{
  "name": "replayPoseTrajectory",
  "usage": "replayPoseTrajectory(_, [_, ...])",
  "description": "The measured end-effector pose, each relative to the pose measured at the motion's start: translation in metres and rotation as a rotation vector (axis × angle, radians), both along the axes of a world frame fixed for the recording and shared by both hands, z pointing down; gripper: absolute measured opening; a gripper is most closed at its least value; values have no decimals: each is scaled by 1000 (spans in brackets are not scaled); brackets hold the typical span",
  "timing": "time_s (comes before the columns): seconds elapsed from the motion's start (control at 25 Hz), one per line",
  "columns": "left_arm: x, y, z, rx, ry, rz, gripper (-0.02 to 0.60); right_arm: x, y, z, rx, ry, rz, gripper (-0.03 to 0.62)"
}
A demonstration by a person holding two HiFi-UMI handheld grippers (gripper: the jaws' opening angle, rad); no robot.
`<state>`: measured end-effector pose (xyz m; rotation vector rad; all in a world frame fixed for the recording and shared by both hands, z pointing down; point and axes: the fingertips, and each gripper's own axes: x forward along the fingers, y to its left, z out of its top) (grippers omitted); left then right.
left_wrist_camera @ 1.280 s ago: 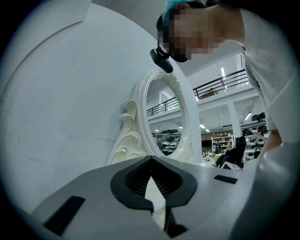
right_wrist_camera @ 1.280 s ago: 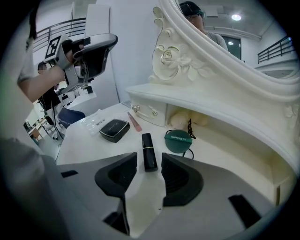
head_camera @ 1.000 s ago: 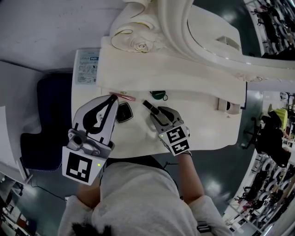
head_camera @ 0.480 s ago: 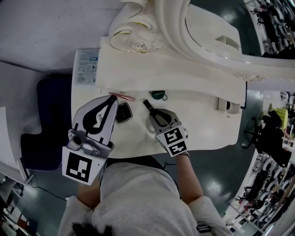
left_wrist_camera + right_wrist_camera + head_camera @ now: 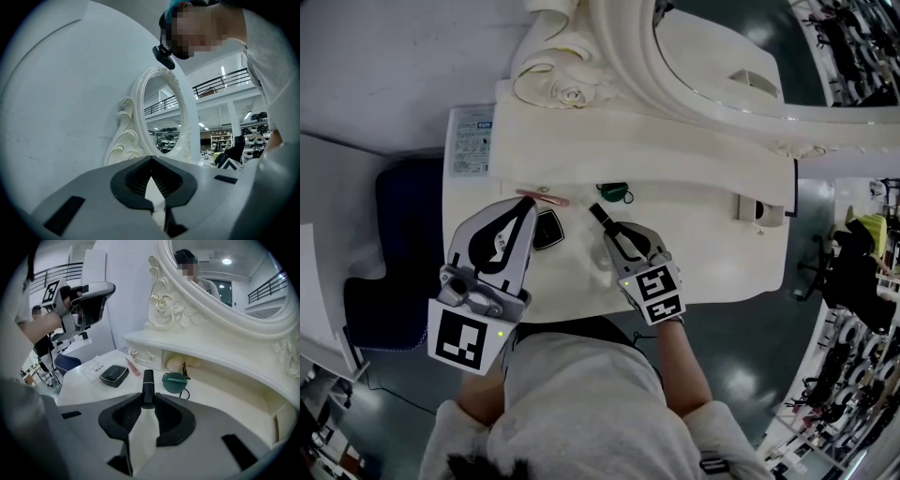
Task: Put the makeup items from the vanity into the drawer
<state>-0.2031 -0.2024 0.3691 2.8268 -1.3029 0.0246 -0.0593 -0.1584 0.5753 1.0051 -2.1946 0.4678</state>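
Your right gripper (image 5: pixel 148 398) is closing its jaws on the near end of the slim black tube (image 5: pixel 148 382) over the vanity top (image 5: pixel 213 391), while your left gripper (image 5: pixel 151 160) is pressed together and empty; the tube looks light, stiff and probably slick, so grip nearer mid-length.
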Motion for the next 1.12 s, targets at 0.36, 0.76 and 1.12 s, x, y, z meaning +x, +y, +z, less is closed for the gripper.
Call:
replayPoseTrajectory(0.36, [11,7,-3,-8,-32,12,14,8,2,-37,100,-49,32,94])
replayPoseTrajectory(0.76, [23,18,-7,-25,-66,39,15,12,6,-82,230,-162,89,94])
replayPoseTrajectory(1.12, [35,26,-20,-34,-52,49,15,22,11,-121,324,-219,136,94])
